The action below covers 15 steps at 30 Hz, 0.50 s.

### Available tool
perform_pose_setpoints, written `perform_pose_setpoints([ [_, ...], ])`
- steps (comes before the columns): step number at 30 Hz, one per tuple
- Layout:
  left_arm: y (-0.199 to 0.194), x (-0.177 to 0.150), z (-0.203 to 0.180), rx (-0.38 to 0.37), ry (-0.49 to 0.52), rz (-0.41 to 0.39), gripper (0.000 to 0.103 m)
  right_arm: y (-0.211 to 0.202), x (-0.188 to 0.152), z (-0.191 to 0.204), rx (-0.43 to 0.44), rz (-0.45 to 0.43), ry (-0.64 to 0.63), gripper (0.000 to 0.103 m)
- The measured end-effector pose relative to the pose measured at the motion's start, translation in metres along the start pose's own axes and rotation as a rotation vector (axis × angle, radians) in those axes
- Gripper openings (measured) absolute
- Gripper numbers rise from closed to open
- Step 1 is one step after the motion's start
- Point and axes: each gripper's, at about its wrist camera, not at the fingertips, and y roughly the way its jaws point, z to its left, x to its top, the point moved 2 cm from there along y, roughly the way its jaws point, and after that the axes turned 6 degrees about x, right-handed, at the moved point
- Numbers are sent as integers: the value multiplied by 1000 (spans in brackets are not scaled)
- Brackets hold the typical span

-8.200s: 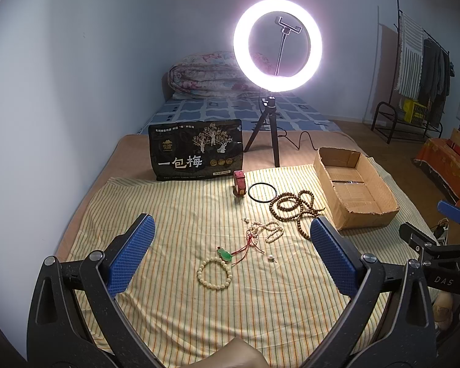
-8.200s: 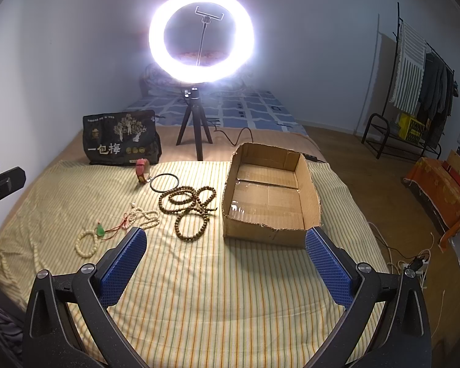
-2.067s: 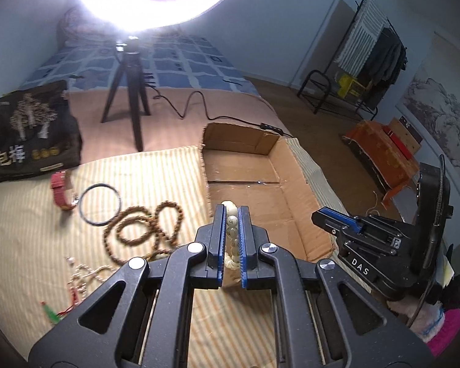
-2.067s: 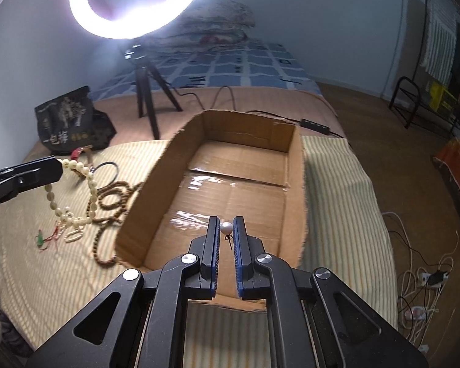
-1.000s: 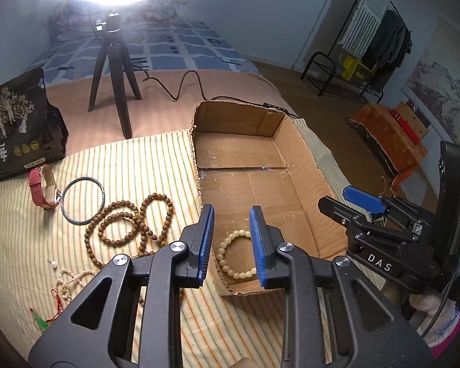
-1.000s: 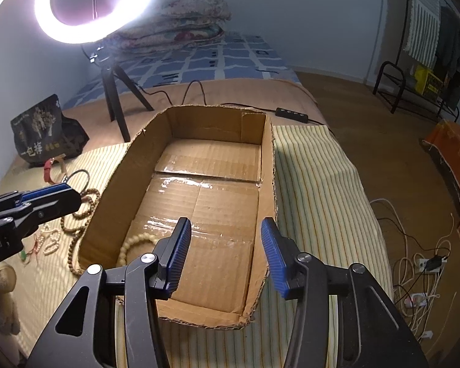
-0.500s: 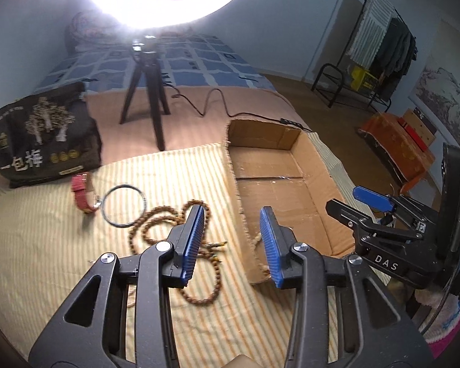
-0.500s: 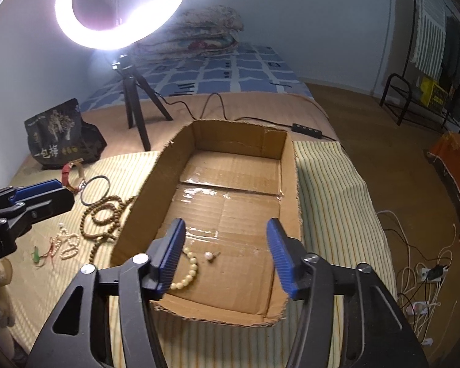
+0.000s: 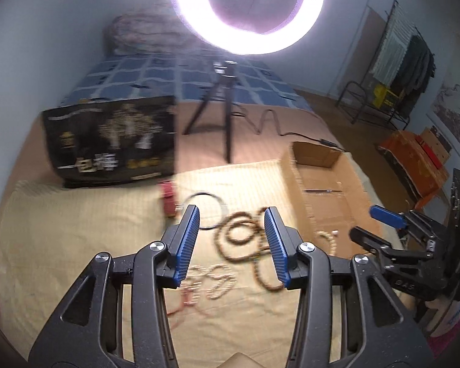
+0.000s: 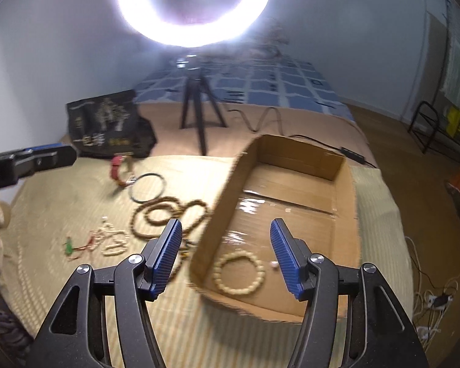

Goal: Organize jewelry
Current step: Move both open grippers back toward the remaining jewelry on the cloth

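The black bag [image 9: 110, 141] at the far edge of the striped cloth [image 9: 70, 230] carries pale Chinese characters, blurred in both views; they look like "一包梅", and the smaller print is not readable. On the body of the right gripper [image 9: 386, 233], as the left wrist view shows it, faint letters read "DAS". The left gripper [image 9: 231, 242] has its jaws wide apart and holds nothing; between its blue pads [image 9: 187, 242] the long brown bead necklace [image 9: 245, 239] lies coiled on the cloth, with the thin dark ring [image 9: 205, 214] just behind it and the red watch [image 9: 168, 199] beside that ring. Nearer the camera lies a small white bead strand [image 9: 213, 282] with a red cord. The right gripper [image 10: 227, 254] is also wide open and empty, and it hangs over the near left corner of the cardboard box [image 10: 343, 165]. Inside the box, between its jaws, lie one cream bead bracelet [image 10: 238, 273] and one small pearl piece [image 10: 274, 265] close to the right pad. So two pieces are in the box, and four pieces are on the cloth: one necklace, one ring, one watch, one white strand. One ring light [image 10: 193, 6] on a tripod stands behind.
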Motion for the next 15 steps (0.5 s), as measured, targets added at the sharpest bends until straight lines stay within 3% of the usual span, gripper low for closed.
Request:
perform_pose_setpoints([
  [8,-7,-15,66,44,-66,33,45,18,1,39,69,29,-41,60],
  [15,0,-33,90,54,-77,85,45,37,-2,59,99,65,-49,60],
])
